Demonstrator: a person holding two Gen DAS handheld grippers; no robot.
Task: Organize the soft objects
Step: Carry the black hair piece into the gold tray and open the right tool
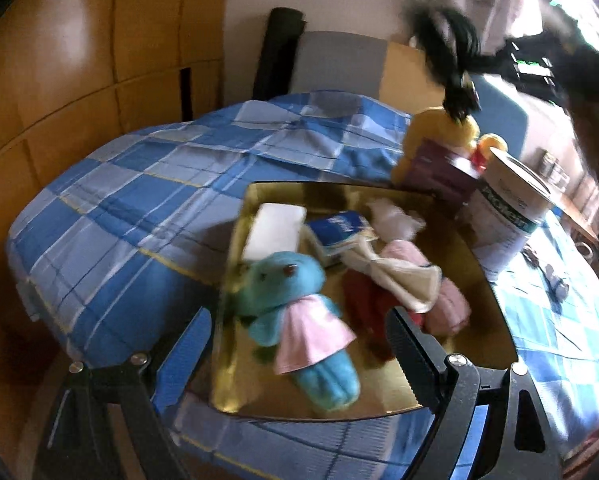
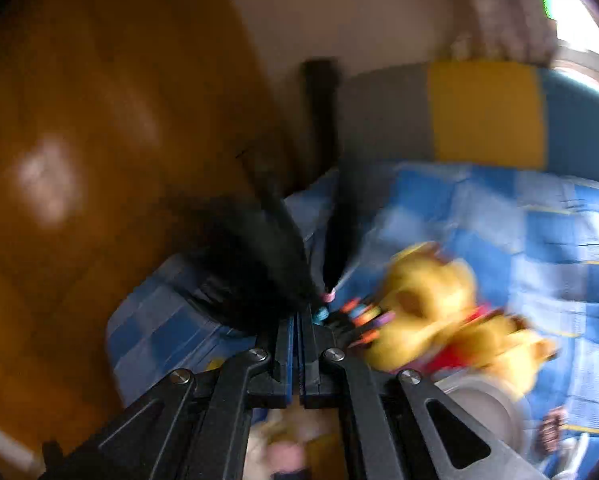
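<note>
teddy [image 1: 299,312] on gold tray [image 1: 475,280] — canister [image 1: 507,216], yellow plush [image 1: 439,136] behind.

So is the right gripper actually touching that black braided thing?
Touching. Right wrist view: the right gripper has its jaws shut, with the black braided thing fanning out from between their tips. Left wrist view: it hangs in mid-air.

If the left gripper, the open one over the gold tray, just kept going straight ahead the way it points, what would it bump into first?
Most likely the teal teddy bear lying on the gold tray: it sits right between the open left gripper fingers. Depth is hard to judge in this blurred view.
</note>
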